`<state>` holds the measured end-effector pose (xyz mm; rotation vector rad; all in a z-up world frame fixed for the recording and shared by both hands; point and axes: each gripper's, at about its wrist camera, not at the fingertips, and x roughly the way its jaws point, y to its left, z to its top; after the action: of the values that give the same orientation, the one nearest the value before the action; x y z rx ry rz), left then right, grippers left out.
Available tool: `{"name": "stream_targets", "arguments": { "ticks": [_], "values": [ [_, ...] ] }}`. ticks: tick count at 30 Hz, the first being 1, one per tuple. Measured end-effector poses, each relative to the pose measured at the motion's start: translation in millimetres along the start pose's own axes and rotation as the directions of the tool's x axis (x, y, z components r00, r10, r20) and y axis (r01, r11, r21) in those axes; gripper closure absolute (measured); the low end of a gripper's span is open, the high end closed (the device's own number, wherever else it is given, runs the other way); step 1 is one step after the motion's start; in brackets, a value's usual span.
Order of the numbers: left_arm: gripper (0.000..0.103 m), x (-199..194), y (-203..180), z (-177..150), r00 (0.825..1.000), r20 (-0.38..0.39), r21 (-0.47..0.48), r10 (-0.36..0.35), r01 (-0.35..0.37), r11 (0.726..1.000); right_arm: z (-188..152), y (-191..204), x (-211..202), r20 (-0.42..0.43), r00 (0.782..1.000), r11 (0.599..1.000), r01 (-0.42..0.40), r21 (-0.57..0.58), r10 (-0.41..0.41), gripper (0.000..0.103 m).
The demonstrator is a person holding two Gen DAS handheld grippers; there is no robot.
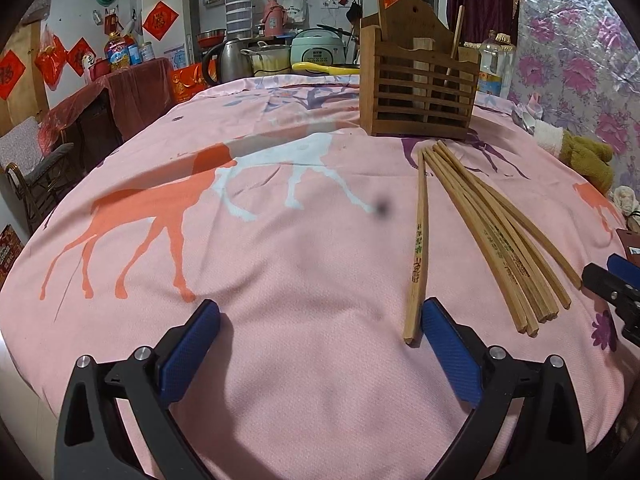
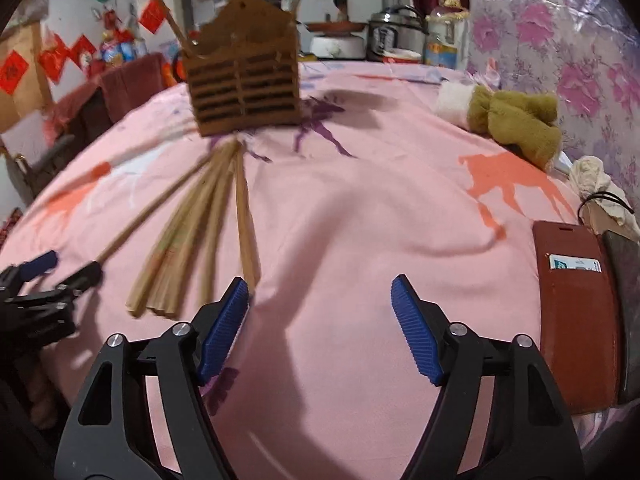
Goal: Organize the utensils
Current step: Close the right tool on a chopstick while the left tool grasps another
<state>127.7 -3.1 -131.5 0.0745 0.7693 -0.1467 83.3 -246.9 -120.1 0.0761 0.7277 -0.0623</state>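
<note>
Both wrist cams sit low over the pink tablecloth [image 1: 280, 360], angled down and forward. They share the chopsticks [image 1: 500, 232] and wooden holder [image 2: 244, 80]; right view's kinda blurry.

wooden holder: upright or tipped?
Upright. The wooden holder stands on its base on the pink tablecloth, slats level, with two chopsticks poking out of its top.

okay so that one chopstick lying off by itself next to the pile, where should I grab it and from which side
Grip the single chopstick near its thick printed end, the one closest to the open left claw. Come from above with the fingers straddling its width. It lies flat on the tablecloth, apart from the bundle of chopsticks, so there is room on both sides there; its thin end nearly meets the bundle.
</note>
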Motion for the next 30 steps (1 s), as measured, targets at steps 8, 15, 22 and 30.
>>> {"name": "stream_targets", "arguments": {
  "ticks": [8,15,22,30],
  "values": [
    [0.004,0.0,0.0,-0.1,1.000,0.001,0.000,0.000,0.000,1.000,-1.2,20.1,-12.7,0.054,0.995,0.992,-0.082,-0.095,0.088,0.063],
    [0.004,0.0,0.0,-0.1,1.000,0.002,0.001,0.000,0.000,1.000,7.2,14.8,3.0,0.000,0.985,0.984,-0.173,-0.041,0.173,0.083],
    [0.004,0.0,0.0,-0.4,1.000,0.001,0.001,0.000,0.000,1.000,2.5,8.8,17.5,-0.070,0.984,0.986,-0.167,0.001,0.167,0.087],
    [0.005,-0.2,-0.3,-0.3,1.000,0.000,0.002,0.000,0.000,1.000,-1.0,14.4,13.7,-0.042,0.994,0.994,-0.100,-0.034,0.098,0.094]
  ]
}}
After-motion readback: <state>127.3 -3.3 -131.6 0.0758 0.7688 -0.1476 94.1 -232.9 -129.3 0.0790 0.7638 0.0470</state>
